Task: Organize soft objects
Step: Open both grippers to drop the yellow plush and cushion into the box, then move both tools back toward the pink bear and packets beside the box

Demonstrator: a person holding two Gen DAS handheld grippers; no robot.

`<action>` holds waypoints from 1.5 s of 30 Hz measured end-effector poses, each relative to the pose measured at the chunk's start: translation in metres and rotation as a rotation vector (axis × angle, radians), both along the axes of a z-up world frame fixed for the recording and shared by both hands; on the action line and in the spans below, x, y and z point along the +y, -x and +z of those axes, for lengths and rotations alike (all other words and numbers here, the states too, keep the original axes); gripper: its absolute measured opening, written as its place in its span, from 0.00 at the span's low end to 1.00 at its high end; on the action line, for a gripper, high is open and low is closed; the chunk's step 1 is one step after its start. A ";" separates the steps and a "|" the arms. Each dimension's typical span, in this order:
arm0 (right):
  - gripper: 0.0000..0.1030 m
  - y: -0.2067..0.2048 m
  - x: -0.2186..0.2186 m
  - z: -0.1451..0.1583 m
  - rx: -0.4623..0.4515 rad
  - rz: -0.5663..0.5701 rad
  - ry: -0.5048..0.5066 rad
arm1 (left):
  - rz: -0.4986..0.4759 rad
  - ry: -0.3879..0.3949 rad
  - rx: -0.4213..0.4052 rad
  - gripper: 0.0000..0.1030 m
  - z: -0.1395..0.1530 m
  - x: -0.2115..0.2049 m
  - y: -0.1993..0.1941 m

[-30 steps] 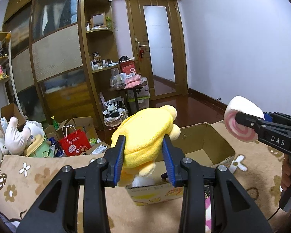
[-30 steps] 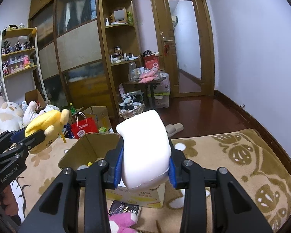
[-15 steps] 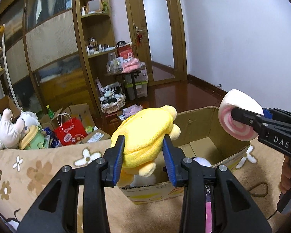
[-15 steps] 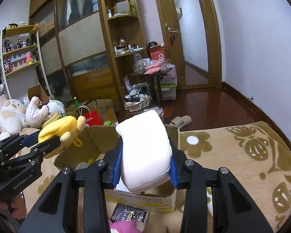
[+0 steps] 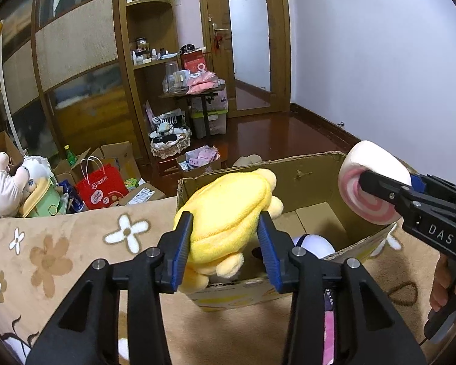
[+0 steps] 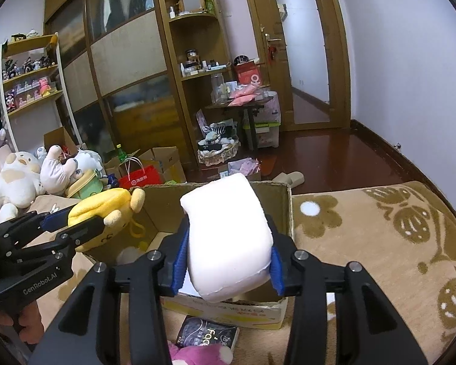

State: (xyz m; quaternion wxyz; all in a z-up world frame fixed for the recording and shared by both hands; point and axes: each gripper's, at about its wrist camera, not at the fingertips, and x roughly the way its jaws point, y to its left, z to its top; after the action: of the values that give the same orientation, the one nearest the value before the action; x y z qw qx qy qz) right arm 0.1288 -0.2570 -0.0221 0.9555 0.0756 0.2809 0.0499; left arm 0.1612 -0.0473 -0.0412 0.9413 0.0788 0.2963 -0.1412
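Both toys hang over the open cardboard box (image 5: 316, 167), which lies directly below and ahead: the left gripper (image 5: 226, 251), jaws opening, brackets the yellow plush (image 5: 228, 213), and the right gripper (image 6: 228, 261), also opening, brackets the white roll cushion (image 6: 228, 237).

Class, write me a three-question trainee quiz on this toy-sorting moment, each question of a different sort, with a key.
1. True or false: the yellow plush toy is between the left gripper fingers.
2. Which does the right gripper carry? A) marshmallow-shaped plush B) book C) slipper
3. Fill in: both toys hang above the open cardboard ____.

Key: 1 true; 2 A; 3 box.
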 end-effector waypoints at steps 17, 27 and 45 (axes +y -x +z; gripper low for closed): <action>0.69 0.001 -0.006 -0.008 0.038 -0.002 -0.029 | 0.055 -0.023 0.015 0.73 0.000 0.008 0.004; 0.88 0.017 -0.006 -0.001 0.040 -0.018 -0.025 | 0.085 -0.013 0.042 0.91 0.009 0.017 0.019; 0.99 0.070 -0.002 0.020 0.052 -0.035 0.026 | 0.114 0.008 0.079 0.93 0.032 0.037 0.071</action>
State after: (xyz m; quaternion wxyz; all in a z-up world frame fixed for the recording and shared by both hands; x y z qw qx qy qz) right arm 0.0587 -0.2588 -0.0024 0.9494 0.0696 0.3050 0.0274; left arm 0.0904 -0.0107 -0.0093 0.9357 0.0523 0.3366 -0.0918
